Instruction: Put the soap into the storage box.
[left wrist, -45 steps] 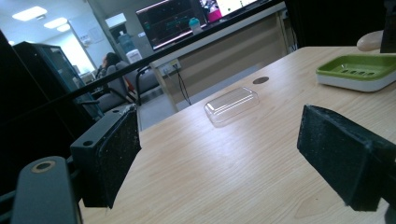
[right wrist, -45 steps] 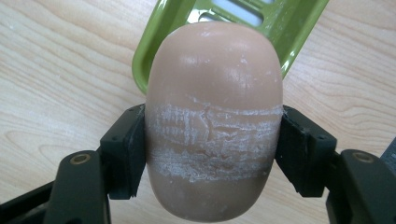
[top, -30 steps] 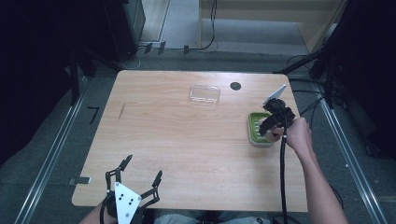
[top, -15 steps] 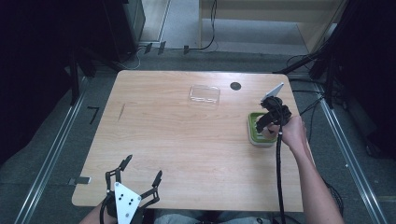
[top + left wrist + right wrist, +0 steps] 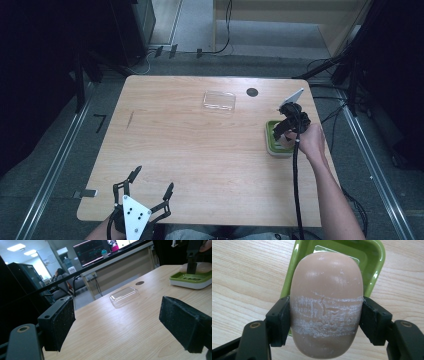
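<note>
Left gripper (image 5: 150, 182): low at the near table edge, jaws spread wide, nothing between the pads, forearm just in from the bottom | Right gripper (image 5: 281, 131): out at the far right on a stretched forearm, tipped downward, both pads (image 5: 280, 321) pressed tight against the sides of what it carries

A light wooden table (image 5: 200, 150) fills the frame's middle. A clear plastic lid (image 5: 219, 100) lies at its upper centre, and a green soap dish (image 5: 272, 142) sits near its right edge.
</note>
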Tool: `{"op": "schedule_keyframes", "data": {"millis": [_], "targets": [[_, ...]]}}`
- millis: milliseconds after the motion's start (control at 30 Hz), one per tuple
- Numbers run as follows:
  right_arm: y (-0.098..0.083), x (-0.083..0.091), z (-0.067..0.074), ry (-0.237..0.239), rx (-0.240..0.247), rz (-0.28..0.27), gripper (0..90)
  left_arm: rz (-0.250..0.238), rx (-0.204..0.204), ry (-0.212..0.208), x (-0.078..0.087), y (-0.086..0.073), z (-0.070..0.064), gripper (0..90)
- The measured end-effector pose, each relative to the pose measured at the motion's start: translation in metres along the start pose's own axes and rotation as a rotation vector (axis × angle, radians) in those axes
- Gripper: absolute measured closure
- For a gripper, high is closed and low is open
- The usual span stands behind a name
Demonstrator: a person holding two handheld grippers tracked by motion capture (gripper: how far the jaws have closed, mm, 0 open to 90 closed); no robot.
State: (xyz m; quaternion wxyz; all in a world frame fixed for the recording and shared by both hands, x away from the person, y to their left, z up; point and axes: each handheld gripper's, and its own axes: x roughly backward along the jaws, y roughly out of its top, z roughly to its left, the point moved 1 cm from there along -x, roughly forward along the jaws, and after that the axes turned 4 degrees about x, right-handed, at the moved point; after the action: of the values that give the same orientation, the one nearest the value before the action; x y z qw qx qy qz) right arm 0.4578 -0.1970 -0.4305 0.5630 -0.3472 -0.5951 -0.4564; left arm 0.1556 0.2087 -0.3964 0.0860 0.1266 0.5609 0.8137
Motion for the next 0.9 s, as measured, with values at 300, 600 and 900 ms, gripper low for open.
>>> {"op": "schedule_keyframes", "data": {"millis": [300,600,900], "targets": [[0.009,-0.010,0.002,0.000,-0.028,0.002,33.0,-0.002,0.002,0.000,0.000,0.000,0.000,13.8],[0.011,-0.017,-0.001,0.003,-0.059,0.005,33.0,-0.002,0.001,-0.001,0.000,0.000,0.000,13.8],[0.010,-0.022,-0.005,0.012,-0.068,0.007,33.0,-0.001,-0.001,-0.001,0.000,0.000,0.000,13.8]]}}
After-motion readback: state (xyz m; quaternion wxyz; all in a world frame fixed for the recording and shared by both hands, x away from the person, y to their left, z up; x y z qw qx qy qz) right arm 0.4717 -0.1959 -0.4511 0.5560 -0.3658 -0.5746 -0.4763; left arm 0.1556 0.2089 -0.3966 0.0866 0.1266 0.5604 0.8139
